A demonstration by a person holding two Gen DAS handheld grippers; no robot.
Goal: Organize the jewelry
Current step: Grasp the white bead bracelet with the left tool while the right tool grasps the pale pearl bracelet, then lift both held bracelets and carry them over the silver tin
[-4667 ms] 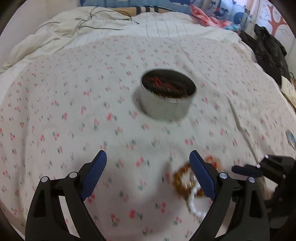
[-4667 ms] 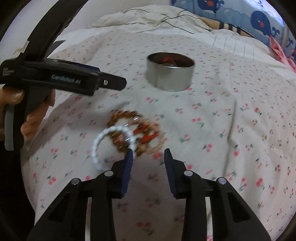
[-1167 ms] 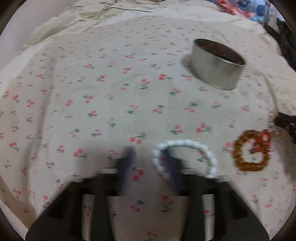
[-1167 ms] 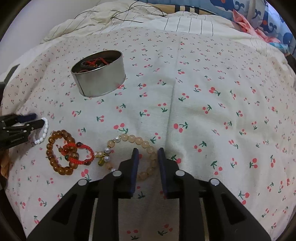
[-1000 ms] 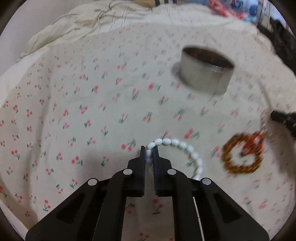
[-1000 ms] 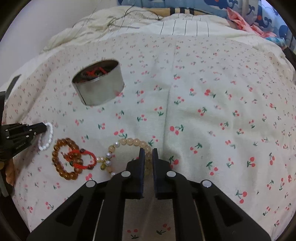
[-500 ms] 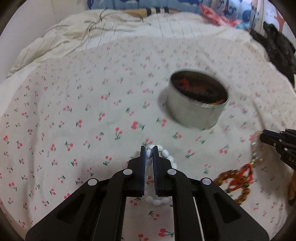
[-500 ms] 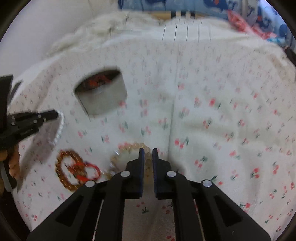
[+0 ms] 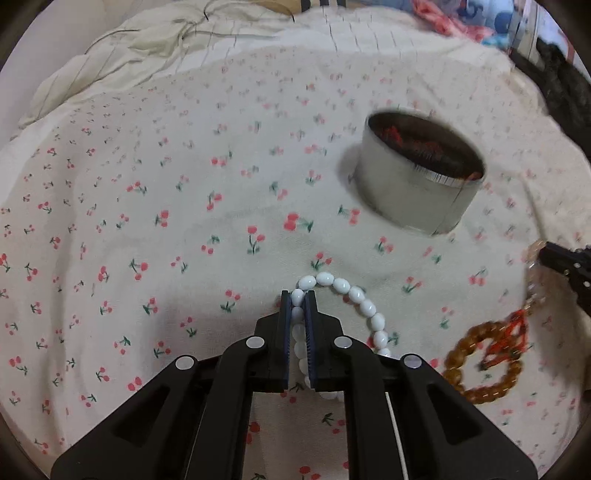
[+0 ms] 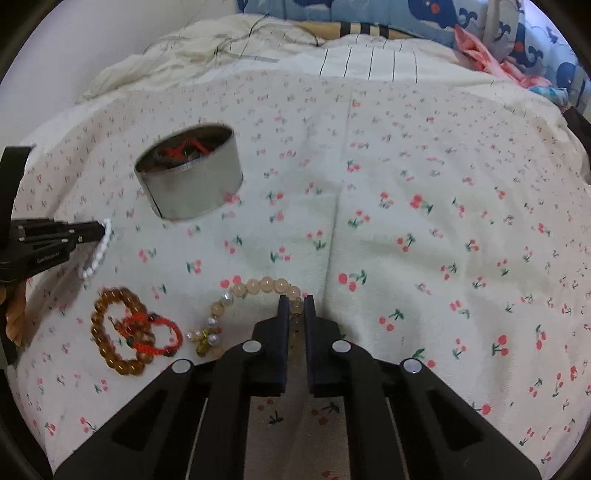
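Observation:
My left gripper is shut on a white bead bracelet and holds it above the cherry-print sheet, short of a round metal tin that holds red cord jewelry. My right gripper is shut on a pale peach bead bracelet with pearl beads and a charm, lifted off the sheet. An amber bead bracelet and a red cord bracelet lie on the sheet left of the right gripper. In the right wrist view the left gripper hangs the white bracelet beside the tin.
The bed sheet slopes away to a crumpled cream duvet with dark cables at the back. Blue whale-print pillows and pink cloth lie at the far right. Dark clothing lies at the right edge.
Both grippers closed on their bracelets and lifted them. The left gripper carried the white bracelet toward the tin; the right one raised the peach bracelet slightly.

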